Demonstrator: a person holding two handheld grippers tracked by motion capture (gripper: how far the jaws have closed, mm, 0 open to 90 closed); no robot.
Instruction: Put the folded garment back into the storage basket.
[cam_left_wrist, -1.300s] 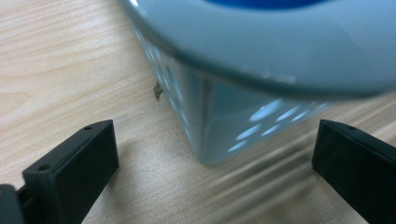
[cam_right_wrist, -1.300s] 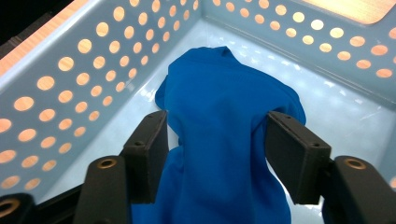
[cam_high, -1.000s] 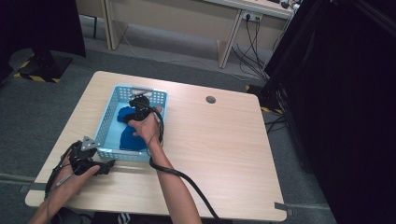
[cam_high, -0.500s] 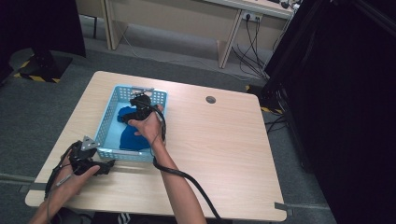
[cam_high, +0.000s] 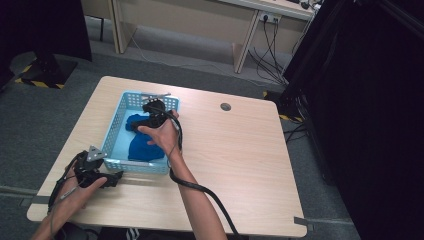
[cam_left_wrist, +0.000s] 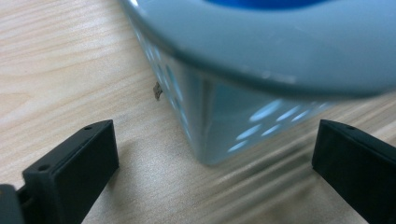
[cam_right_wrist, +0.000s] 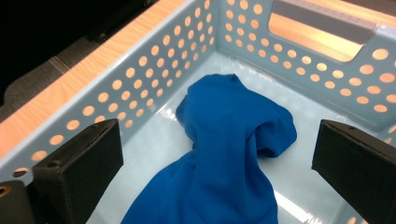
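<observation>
The right gripper (cam_high: 150, 114), jaws just opened, hovered over crumpled blue cloth (cam_high: 144, 145) in the perforated light-blue plastic basket (cam_high: 113, 131).

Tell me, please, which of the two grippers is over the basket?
The right gripper, open above the blue cloth in the basket; the left gripper rests on the table.

Office/lab: desks (cam_high: 210, 15), wall sockets (cam_high: 270, 18), cables (cam_high: 267, 55).

Bare forearms, black tools (cam_high: 152, 114) with trailing black cables
</observation>
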